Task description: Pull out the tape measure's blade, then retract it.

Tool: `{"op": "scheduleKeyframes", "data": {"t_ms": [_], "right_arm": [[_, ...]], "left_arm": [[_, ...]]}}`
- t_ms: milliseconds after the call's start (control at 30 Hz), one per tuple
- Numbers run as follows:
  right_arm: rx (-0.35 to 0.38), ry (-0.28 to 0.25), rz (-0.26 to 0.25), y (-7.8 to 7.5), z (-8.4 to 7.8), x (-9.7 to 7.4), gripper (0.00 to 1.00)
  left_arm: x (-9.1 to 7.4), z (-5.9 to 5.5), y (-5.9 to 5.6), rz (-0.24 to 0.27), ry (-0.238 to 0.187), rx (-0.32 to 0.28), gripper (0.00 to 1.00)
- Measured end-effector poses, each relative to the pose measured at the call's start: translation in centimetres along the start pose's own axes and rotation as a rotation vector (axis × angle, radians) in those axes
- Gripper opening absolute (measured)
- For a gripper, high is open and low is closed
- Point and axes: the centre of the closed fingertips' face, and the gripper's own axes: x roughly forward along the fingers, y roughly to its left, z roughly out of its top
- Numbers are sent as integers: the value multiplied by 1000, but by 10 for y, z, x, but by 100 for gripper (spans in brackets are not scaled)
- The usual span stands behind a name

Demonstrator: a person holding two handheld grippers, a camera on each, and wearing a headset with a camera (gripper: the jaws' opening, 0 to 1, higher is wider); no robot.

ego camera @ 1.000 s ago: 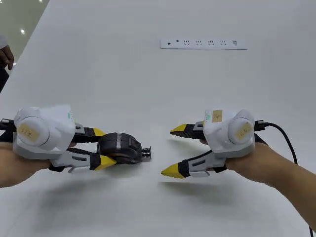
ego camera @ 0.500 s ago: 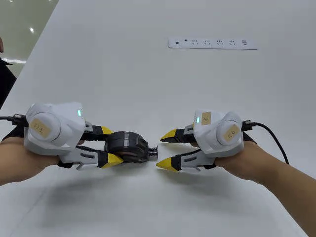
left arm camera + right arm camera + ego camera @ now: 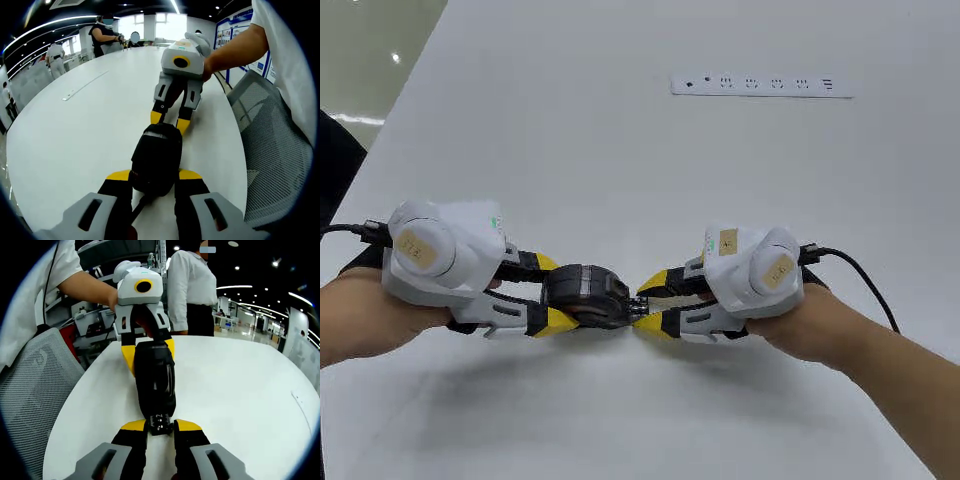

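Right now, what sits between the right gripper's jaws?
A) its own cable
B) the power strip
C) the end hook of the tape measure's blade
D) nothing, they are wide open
C: in the right gripper view, the right gripper has its yellow-tipped jaws pinched on the end hook at the mouth of the tape measure, whose case the left gripper holds.

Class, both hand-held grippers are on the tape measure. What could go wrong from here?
1. The right hand-held gripper seems to pinch the small hook with its tips alone, so it may slip off mid-pull.
2. The left hand-held gripper holds only the rear end of the tape measure, which could twist or pull free on the smooth table.
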Motion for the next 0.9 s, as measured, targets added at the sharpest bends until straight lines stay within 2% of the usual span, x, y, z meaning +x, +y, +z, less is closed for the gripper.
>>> {"op": "scheduleKeyframes", "data": {"t_ms": [433,900], "right_arm": [[-12,-3,-3,0,0,0,14],[11,4,-59,-2,-1,0,11]], "left_arm": [[1,0,-1,-8,18,17,26],[1,-1,1,-16,12,35,25]]}}
